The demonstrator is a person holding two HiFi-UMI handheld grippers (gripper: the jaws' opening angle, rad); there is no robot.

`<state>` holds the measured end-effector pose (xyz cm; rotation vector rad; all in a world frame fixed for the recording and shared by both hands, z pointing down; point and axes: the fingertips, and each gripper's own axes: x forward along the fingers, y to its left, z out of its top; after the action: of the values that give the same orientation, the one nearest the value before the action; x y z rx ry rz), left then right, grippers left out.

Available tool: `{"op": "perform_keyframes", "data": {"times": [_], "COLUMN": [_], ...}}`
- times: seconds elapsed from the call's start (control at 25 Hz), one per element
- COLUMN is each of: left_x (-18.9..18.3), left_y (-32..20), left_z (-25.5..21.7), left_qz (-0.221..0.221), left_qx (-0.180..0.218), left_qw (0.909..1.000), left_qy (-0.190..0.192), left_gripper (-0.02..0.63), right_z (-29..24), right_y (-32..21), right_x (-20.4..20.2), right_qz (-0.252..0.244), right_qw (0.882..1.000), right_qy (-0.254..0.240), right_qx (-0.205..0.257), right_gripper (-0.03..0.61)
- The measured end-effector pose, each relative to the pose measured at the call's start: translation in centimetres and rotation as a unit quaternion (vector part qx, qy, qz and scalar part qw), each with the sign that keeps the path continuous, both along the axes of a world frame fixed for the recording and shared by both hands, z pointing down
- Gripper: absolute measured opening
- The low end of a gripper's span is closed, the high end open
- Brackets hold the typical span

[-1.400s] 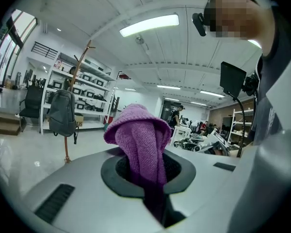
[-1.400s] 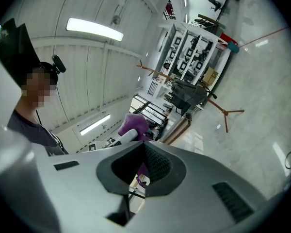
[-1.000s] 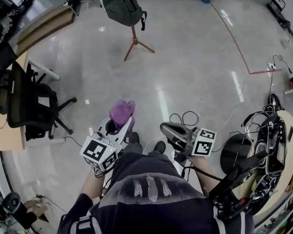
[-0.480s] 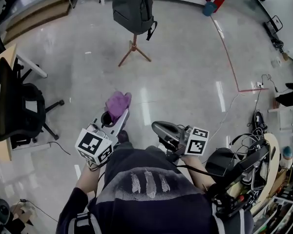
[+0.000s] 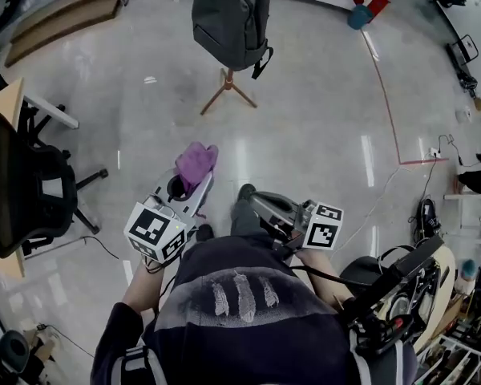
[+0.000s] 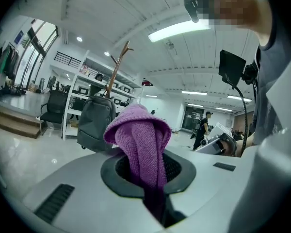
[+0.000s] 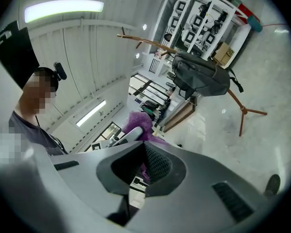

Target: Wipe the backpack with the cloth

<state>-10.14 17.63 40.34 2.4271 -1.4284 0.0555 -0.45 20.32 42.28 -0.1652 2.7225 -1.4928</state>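
A grey backpack (image 5: 231, 18) hangs on a wooden tripod stand (image 5: 227, 88) at the far side of the floor. It also shows in the left gripper view as the backpack (image 6: 93, 123) and in the right gripper view as the backpack (image 7: 202, 79). My left gripper (image 5: 192, 179) is shut on a purple cloth (image 5: 196, 162), held well short of the pack. The cloth (image 6: 143, 144) bunches up out of the left gripper (image 6: 151, 176). My right gripper (image 5: 256, 202) is beside it, shut and empty. From the right gripper (image 7: 141, 168) the cloth (image 7: 136, 122) shows just behind its jaws.
A black office chair (image 5: 22, 184) and a wooden desk corner (image 5: 2, 107) stand at the left. Cables and equipment (image 5: 401, 295) crowd the right. A red line (image 5: 385, 95) crosses the glossy floor. Shelving (image 7: 203, 18) stands behind the backpack. A foot (image 5: 244, 192) is on the floor.
The backpack and stand have come lower and nearer in the head view as the person steps toward them. Both grippers keep their pose, the left still gripping the cloth.
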Motion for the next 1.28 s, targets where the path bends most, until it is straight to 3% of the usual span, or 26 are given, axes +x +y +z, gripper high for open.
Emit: {"op": "perform_keyframes", "data": {"times": [0.2, 0.4, 0.56, 0.72, 0.84, 0.96, 1.08, 1.28], "left_x": [-1.4, -5.9, -11.6, -18.5, -22.1, -23.7, -23.8, -22.5], "left_y": [-8.6, -19.7, -27.6, -35.2, -40.7, -45.2, -48.5, -50.3], "left_z": [2.3, 4.1, 7.5, 12.5, 16.7, 20.4, 22.4, 23.6], "left_qz": [-0.045, -0.118, -0.141, -0.157, -0.151, -0.122, -0.093, -0.090], "left_qx": [-0.016, -0.015, -0.021, -0.043, -0.072, -0.097, -0.111, -0.124], "left_qw": [0.9981, 0.9890, 0.9818, 0.9798, 0.9804, 0.9809, 0.9810, 0.9829], "left_qy": [-0.038, -0.089, -0.125, -0.116, -0.104, -0.116, -0.129, -0.102], "left_gripper": [0.049, 0.049, 0.049, 0.049, 0.049, 0.049, 0.049, 0.049], "right_z": [0.7, -0.4, 0.2, 1.5, 1.3, 1.1, 0.8, 1.5], "right_y": [-8.0, -16.2, -19.7, -22.6, -25.6, -28.5, -30.8, -32.7], "right_x": [1.6, 2.9, 0.1, -4.4, -7.2, -9.3, -10.4, -10.9], "right_qz": [-0.018, -0.064, -0.084, -0.079, -0.062, -0.047, -0.031, -0.033], "right_qw": [1.000, 0.998, 0.996, 0.995, 0.995, 0.994, 0.994, 0.993], "right_qy": [-0.019, -0.012, 0.009, 0.041, 0.066, 0.089, 0.099, 0.108], "right_qx": [0.000, 0.018, 0.035, 0.037, 0.040, 0.048, 0.041, 0.011], "right_gripper": [-0.008, -0.008, -0.008, -0.008, -0.008, -0.008, -0.008, -0.008]}}
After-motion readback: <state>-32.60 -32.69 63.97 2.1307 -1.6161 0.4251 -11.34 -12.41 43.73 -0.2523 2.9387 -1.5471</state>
